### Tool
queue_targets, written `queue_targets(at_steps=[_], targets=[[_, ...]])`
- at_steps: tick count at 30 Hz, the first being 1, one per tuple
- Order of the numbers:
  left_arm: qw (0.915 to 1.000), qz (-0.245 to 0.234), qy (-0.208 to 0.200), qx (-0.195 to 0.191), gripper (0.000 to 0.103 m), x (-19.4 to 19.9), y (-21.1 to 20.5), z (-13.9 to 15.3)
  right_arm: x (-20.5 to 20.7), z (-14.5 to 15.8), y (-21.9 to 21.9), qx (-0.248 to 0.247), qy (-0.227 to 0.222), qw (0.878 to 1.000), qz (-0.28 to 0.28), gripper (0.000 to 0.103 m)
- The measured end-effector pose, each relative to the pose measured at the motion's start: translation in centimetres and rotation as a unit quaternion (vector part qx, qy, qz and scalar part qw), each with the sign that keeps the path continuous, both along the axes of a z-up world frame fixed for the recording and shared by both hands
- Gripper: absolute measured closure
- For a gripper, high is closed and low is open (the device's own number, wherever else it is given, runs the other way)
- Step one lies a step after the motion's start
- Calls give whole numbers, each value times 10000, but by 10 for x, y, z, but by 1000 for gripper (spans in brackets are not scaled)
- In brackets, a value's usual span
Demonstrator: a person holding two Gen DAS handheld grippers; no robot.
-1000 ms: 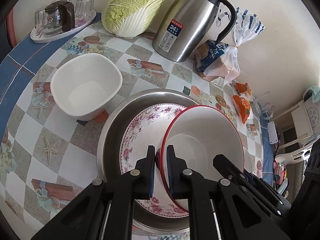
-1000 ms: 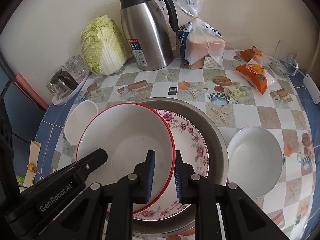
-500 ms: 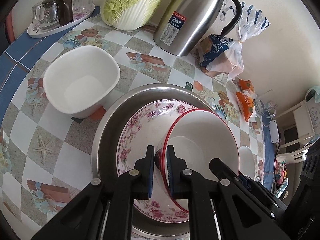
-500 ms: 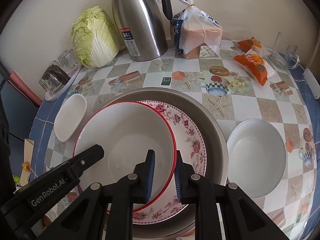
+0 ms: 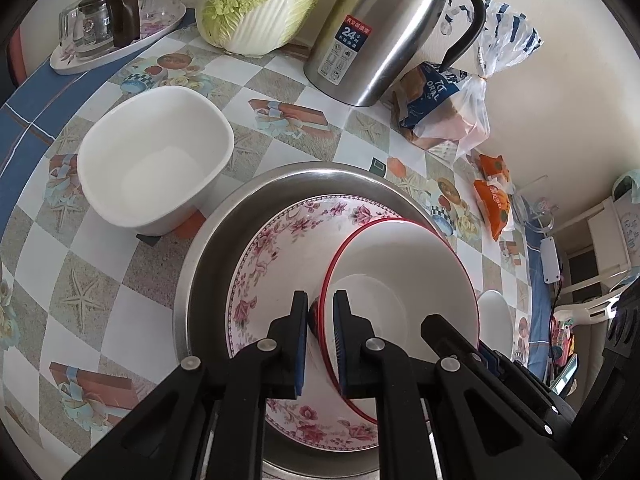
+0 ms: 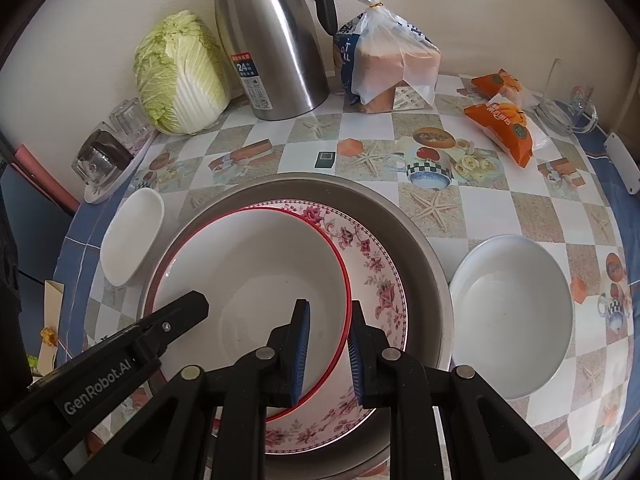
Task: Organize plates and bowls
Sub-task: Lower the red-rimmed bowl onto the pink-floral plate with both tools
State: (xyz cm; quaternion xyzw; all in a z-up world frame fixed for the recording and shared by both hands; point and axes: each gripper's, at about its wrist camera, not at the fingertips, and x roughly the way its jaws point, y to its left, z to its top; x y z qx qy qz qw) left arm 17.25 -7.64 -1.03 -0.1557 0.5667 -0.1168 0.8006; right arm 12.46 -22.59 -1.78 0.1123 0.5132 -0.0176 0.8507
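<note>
A white bowl with a red rim (image 5: 400, 280) (image 6: 256, 272) hangs over a floral plate (image 5: 280, 248) (image 6: 376, 264) that lies inside a steel basin (image 5: 208, 248) (image 6: 424, 256). My left gripper (image 5: 320, 336) is shut on the bowl's left rim. My right gripper (image 6: 328, 332) is shut on the opposite rim, with one pad inside the bowl and one outside. In the left wrist view the bowl looks tilted. I cannot tell whether its base touches the plate. Each view shows a black finger of the other gripper at the bowl's far side.
A white square bowl (image 5: 156, 164) (image 6: 132, 240) stands left of the basin and a white round bowl (image 6: 512, 312) stands to its right. Along the wall are a steel jug (image 6: 276, 48), a cabbage (image 6: 180, 76), a bread bag (image 6: 392, 64), orange snack packs (image 6: 504, 128) and a tray of glasses (image 5: 116, 36).
Both grippers keep their hold on the red-rimmed bowl. The table and basin have slid slightly in the views, so the bowl has shifted a little over the floral plate.
</note>
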Motion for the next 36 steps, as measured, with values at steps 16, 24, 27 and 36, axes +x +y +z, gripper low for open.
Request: queue_targets(at_steps=[16, 24, 27, 36], targets=[[10000, 53, 15, -65, 92, 1, 4, 3, 1, -2, 0, 32, 30, 10000, 12, 83], [9999, 81, -3, -106, 92, 0, 6, 6, 1, -1, 1, 21, 26, 10000, 40, 81], [9999, 101, -37, -120, 89, -1, 7, 10, 0, 1, 1, 11, -2, 10000, 40, 81], [9994, 67, -321, -59, 88, -5, 8, 31, -4, 19, 1, -104, -204, 9997, 32, 81]])
